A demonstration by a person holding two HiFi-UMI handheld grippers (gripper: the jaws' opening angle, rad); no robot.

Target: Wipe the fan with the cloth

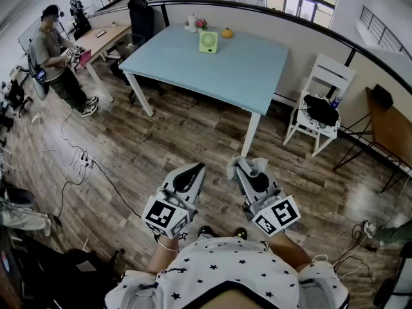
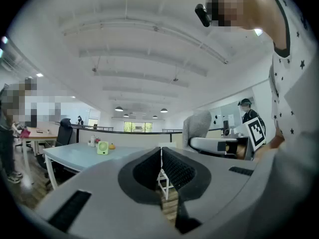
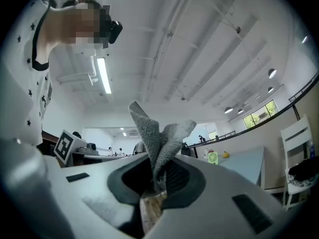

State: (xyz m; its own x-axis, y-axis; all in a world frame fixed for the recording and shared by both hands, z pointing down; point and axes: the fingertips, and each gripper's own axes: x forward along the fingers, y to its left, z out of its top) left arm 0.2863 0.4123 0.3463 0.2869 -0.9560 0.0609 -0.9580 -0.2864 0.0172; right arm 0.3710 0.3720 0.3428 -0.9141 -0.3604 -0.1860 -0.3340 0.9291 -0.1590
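Note:
A small light-green fan (image 1: 208, 42) stands near the far edge of the pale blue table (image 1: 238, 76); it also shows small in the left gripper view as the fan (image 2: 102, 148) and in the right gripper view as the fan (image 3: 213, 158). My right gripper (image 1: 239, 166) is shut on a grey cloth (image 3: 158, 136), which sticks up out of the jaws; the cloth (image 1: 248, 167) shows at its tip in the head view. My left gripper (image 1: 195, 169) is shut with nothing in it. Both are held close to my body over the wooden floor, well short of the table.
An orange fruit (image 1: 227, 33) and a small white pot with flowers (image 1: 194, 23) sit beside the fan. A white chair (image 1: 320, 108) with dark things on it stands right of the table. A person (image 1: 58, 56) works at a wooden desk at the left. Cables cross the floor.

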